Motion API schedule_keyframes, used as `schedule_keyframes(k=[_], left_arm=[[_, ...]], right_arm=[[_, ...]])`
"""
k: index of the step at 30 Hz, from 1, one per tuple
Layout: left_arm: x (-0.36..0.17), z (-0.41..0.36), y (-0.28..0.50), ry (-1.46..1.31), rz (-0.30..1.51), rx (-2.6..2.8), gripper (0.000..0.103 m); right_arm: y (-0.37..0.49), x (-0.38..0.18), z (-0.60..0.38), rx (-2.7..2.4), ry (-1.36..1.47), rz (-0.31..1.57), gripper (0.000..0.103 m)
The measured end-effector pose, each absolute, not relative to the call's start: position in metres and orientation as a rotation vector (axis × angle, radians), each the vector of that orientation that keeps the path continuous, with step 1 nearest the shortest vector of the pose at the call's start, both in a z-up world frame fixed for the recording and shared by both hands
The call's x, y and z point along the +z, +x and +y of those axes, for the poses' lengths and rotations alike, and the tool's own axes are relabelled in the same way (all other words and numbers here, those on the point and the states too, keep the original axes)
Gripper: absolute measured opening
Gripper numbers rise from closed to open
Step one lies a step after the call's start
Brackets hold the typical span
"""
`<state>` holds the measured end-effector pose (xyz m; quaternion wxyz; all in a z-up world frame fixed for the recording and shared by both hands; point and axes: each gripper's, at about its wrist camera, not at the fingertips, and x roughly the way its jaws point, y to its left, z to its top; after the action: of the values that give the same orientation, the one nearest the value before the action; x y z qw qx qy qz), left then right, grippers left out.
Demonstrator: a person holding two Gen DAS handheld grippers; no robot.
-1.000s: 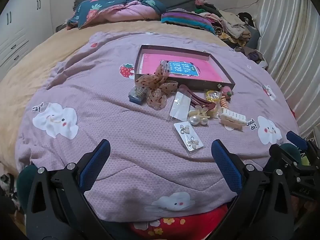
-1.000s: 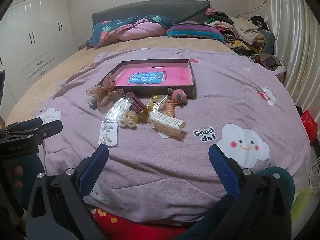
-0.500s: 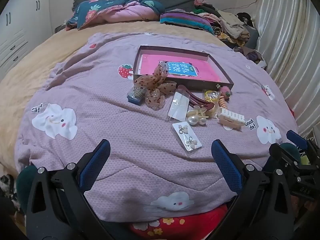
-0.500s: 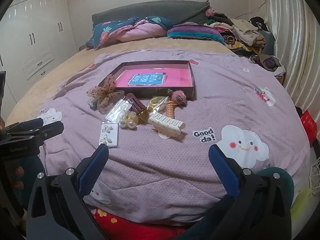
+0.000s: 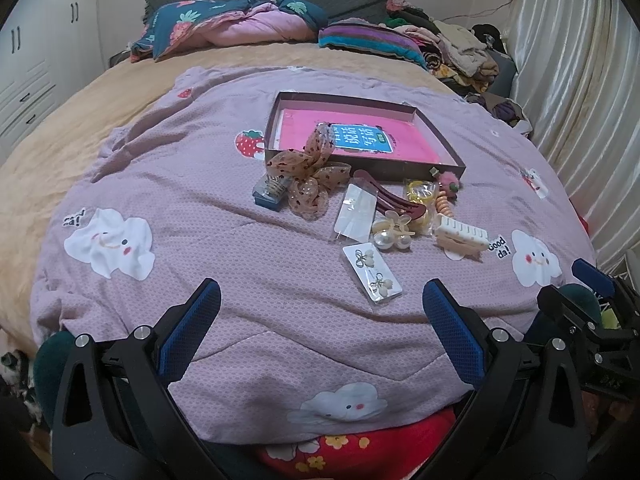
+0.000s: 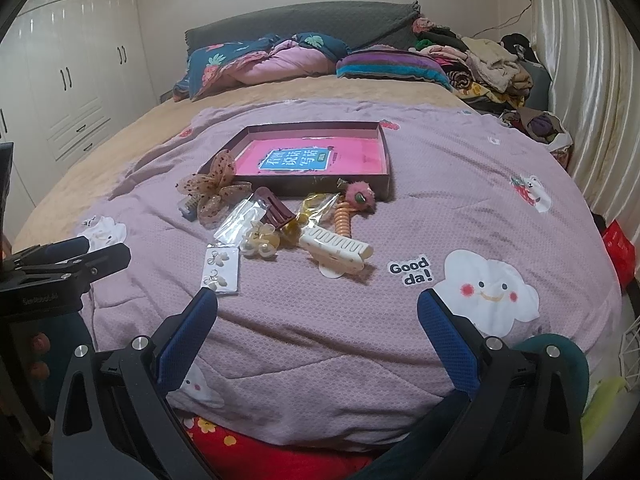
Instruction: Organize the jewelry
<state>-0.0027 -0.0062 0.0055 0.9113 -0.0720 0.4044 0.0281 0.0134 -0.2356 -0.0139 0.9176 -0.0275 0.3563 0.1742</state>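
Observation:
A shallow brown box (image 5: 448,148) (image 6: 386,148) with a pink sheet inside lies on the purple quilt. In front of it sits a heap of accessories: a dotted fabric bow (image 5: 310,178) (image 6: 212,188), a cream claw clip (image 5: 462,236) (image 6: 336,250), a maroon clip (image 5: 396,200), pearl clips (image 5: 390,234), a bagged card (image 5: 356,212) and an earring card (image 5: 372,272) (image 6: 221,270). My left gripper (image 5: 320,308) is open and empty, short of the earring card. My right gripper (image 6: 318,312) is open and empty, near the cream clip.
Pillows and folded blankets (image 6: 276,60) lie at the headboard, with a pile of clothes (image 6: 488,68) at the back right. White wardrobes (image 6: 68,76) stand left, a curtain (image 5: 580,80) right. The other gripper shows at each view's edge.
Both grippers have drifted very slightly relative to the bed; the accessories lie where they were. Both stay open and empty.

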Motion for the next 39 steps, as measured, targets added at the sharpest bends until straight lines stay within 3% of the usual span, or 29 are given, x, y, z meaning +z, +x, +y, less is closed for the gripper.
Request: schedule_keyframes(k=[39], left_arm=[[0.001,-0.019,0.010,-0.146,0.839,0.026,0.095]], right_arm=[[0.019,-0.006,-0.243,0.356,-0.062,0.691,0.099]])
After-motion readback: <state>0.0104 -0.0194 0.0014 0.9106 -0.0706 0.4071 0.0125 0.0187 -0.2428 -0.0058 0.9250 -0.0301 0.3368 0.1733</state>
